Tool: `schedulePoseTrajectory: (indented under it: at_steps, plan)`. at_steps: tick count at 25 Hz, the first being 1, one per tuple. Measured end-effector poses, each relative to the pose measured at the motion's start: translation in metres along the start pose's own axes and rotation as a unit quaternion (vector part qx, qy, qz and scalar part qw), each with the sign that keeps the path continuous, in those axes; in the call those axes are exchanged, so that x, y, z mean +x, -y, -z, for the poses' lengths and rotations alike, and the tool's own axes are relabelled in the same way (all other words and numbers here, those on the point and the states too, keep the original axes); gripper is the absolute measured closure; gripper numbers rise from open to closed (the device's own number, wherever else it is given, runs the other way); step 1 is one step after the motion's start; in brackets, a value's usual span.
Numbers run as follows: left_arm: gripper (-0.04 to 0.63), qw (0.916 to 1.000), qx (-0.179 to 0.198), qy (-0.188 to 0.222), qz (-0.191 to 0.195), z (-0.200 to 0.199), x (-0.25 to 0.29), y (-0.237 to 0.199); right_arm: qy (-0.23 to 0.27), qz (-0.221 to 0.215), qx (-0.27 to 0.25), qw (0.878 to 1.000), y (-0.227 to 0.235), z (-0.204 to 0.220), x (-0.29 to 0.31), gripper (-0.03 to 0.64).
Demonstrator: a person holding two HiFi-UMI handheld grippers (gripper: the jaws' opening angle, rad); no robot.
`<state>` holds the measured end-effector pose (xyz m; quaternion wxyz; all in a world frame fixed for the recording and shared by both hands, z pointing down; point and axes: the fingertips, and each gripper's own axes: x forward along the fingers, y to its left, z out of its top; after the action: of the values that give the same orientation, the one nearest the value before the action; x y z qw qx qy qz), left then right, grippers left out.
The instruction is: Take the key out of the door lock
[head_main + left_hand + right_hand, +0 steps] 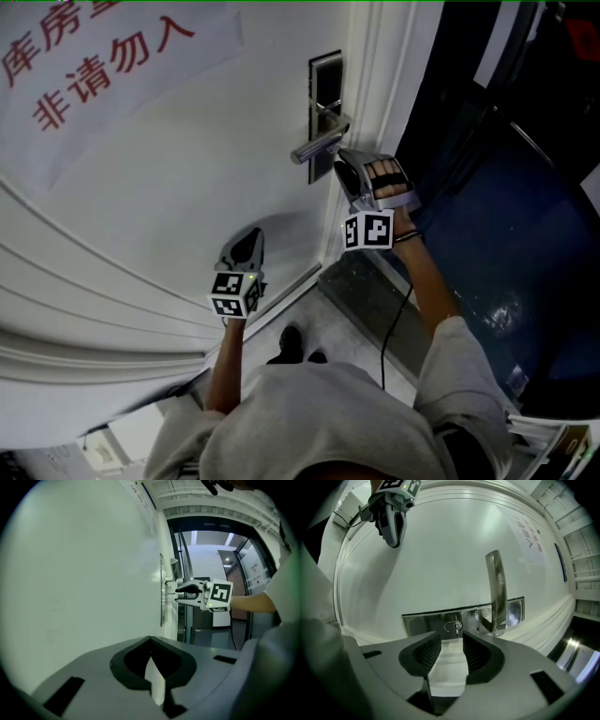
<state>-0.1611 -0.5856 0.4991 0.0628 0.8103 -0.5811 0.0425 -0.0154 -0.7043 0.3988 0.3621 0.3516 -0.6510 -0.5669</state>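
1. White door fills most of the scene, with a paper sign in red print high on it. Dark doorway lies past the door's edge.
2. Steel lock plate sits near that edge, with the handle just beside the keyhole.
3. Key sits in the keyhole, its head sticking out of the plate. It is not yet out.
4. Right gripper faces the plate squarely, jaws wide apart. The key head is at the mouth of the gap and the pads are clear of it. It looks lined up so that closing would pinch the flat head.
5. Left gripper has its jaws together and empty. It is held low near the door face, well apart from the lock, probably parked out of the way.
6. Next move likely calls for a firm pinch, then a straight pull. The handle is close, so a skewed pull could knock it.
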Motion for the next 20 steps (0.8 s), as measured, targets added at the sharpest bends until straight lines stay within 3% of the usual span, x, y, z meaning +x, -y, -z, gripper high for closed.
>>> schedulePoseTrajectory:
  at_steps: [9, 15, 20]
  plan:
    - [0.577, 1.0, -0.003, -0.004, -0.003, 0.005, -0.002, -0.007, -0.002, 0.025, -0.035, 0.999, 0.008, -0.001, 0.021, 0.483]
    - [0.577, 0.9999, -0.007, -0.008, -0.003, 0.008, -0.002, -0.013, -0.003, 0.046, -0.045, 0.998, 0.01, -0.002, 0.031, 0.559]
    - [0.577, 0.9999, -0.009, -0.009, -0.001, 0.009, -0.001, -0.014, -0.008, 0.054, -0.049, 0.997, 0.011, -0.001, 0.033, 0.583]
